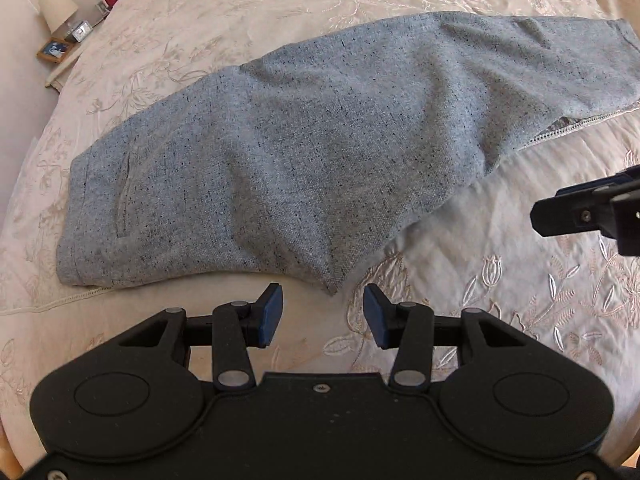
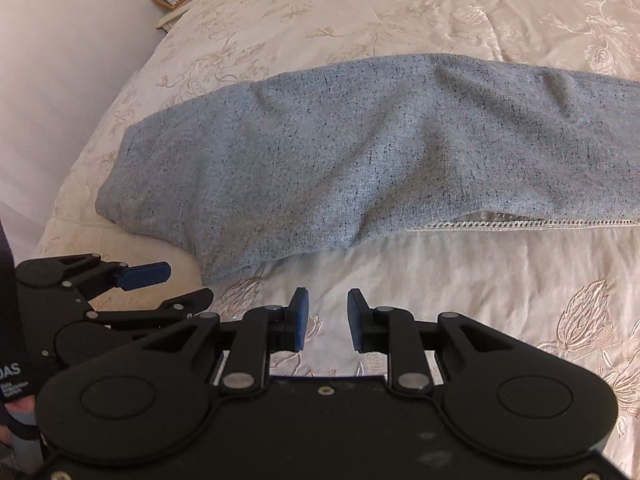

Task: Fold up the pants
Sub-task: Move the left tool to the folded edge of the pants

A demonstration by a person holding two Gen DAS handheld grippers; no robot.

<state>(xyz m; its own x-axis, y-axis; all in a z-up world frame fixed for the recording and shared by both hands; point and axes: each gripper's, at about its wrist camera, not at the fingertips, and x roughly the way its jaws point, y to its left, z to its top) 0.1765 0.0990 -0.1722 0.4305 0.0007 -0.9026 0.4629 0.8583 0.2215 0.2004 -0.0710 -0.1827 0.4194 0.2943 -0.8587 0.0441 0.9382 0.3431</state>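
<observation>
pants (image 1: 280,152) waistband pocket only in left view, not right

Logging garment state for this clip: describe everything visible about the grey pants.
The grey pants look like speckled knit fabric, folded lengthwise with one leg over the other, lying flat and lightly rumpled across the cream embroidered bedspread. A slit pocket shows near the waistband end. Only the bedspread touches them; neither gripper does.

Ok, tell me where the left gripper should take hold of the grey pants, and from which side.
Probably the pointed crotch corner of the grey pants: it juts toward the open left gripper, lying flat on the bedspread with free edges either side. Come from the near side, low, jaws straddling the tip. The waistband end is a wider, thicker edge and lies farther left.
</observation>
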